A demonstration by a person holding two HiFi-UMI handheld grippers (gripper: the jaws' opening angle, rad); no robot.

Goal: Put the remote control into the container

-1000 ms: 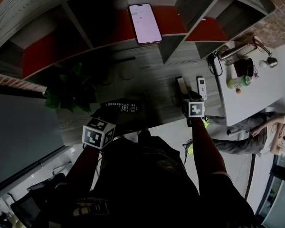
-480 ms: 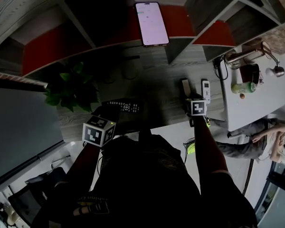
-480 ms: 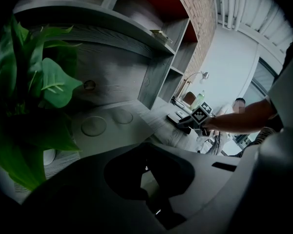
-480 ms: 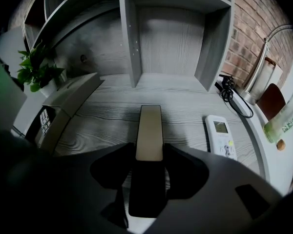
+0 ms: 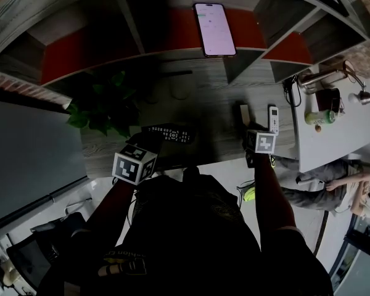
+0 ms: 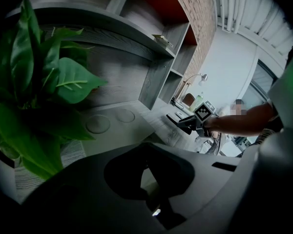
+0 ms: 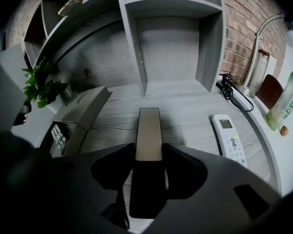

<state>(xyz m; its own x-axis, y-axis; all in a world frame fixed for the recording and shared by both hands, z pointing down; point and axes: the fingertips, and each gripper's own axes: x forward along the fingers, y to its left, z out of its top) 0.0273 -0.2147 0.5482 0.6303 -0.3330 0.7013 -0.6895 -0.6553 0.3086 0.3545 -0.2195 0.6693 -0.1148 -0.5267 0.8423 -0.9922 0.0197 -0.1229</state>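
Note:
A slim tan-backed remote control [image 7: 149, 130] [image 5: 243, 113] lies lengthwise on the grey wooden desk. My right gripper [image 7: 149, 152] [image 5: 247, 127] straddles its near half. The jaws are closing, and their dark pads meet its two long sides. A grey box-like container [image 7: 83, 108] lies at the left, with a black button remote [image 7: 58, 136] [image 5: 169, 132] at its near end. My left gripper [image 5: 147, 145] [image 6: 149, 179] hovers by that black remote. Its jaws stand close together with only a sliver of light and nothing seen between them.
A white remote [image 7: 228, 139] [image 5: 274, 118] lies right of the slim one. A green plant [image 5: 102, 106] [image 6: 34, 91] crowds the left gripper. Shelf dividers [image 7: 134, 48] rise behind, with a phone [image 5: 214, 28] on them. A cable [image 7: 229, 89], lamp [image 7: 256, 62] and bottle [image 7: 288, 101] stand at the right.
The head view has drifted, so the desk sits further right in frame. Both grippers keep their places beside the black remote and over the slim remote.

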